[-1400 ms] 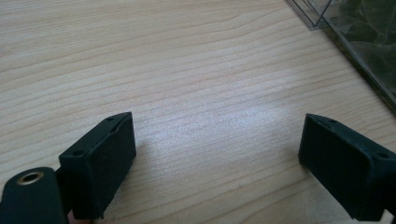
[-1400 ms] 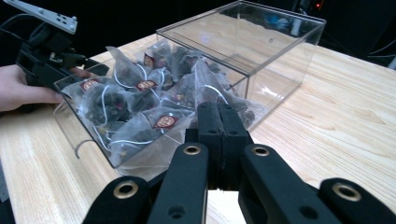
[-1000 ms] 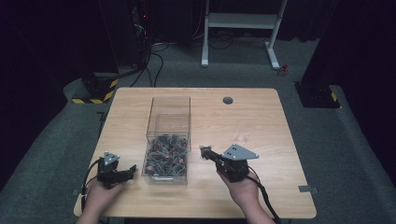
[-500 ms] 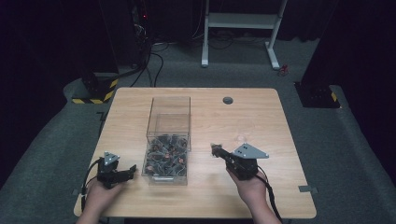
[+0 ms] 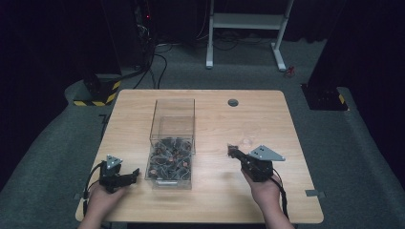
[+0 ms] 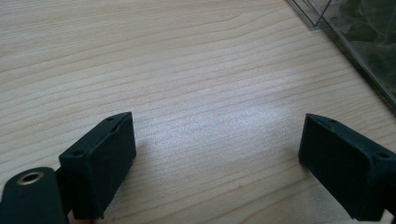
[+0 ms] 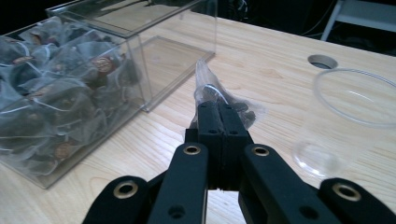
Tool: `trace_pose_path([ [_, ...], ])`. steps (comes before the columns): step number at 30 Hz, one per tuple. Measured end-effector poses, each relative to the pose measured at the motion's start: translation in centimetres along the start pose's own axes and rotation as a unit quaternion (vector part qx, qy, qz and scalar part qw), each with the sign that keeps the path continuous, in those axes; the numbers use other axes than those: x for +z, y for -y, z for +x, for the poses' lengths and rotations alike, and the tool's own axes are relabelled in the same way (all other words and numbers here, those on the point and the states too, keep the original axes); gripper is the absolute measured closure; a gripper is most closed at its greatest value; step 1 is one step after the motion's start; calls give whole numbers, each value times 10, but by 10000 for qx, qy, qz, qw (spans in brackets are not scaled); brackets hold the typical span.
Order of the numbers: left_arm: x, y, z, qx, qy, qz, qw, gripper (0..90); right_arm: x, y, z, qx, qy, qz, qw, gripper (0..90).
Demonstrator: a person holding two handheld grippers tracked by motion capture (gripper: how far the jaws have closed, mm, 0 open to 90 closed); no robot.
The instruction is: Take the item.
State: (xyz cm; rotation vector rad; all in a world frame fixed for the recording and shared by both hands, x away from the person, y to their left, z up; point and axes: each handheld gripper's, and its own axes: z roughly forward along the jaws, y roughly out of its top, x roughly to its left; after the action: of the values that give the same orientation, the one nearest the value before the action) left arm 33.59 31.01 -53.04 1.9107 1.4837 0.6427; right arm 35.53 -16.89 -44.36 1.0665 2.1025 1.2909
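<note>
A clear plastic box (image 5: 173,125) stands on the wooden table, its near half full of tea bags (image 5: 169,162). My right gripper (image 5: 232,151) is to the right of the box, shut on one clear tea bag (image 7: 210,91) with dark leaves that sticks out past its jaws (image 7: 218,116). A clear plastic cup (image 7: 345,121) stands upright just beyond and to the right of it, faint in the high view (image 5: 248,141). My left gripper (image 5: 135,172) rests low at the box's near left corner, and its jaws (image 6: 217,154) are wide apart over bare wood.
The table (image 5: 267,200) has a round cable hole (image 5: 233,102) near its far edge. The box's wall (image 6: 355,46) lies close on the right in the left gripper view. Beyond the table are a white stand (image 5: 248,28) and cables on the floor.
My right gripper has moved to the right, away from the box and toward the cup, with the tea bag in it. The left gripper has stayed put.
</note>
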Motion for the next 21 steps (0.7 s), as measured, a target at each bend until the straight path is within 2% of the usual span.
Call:
trace_pose_path([
  [21, 0, 0, 0, 1, 2, 2, 10000, 113, -11, 2, -35, 203, 433, 4, 9989, 900],
])
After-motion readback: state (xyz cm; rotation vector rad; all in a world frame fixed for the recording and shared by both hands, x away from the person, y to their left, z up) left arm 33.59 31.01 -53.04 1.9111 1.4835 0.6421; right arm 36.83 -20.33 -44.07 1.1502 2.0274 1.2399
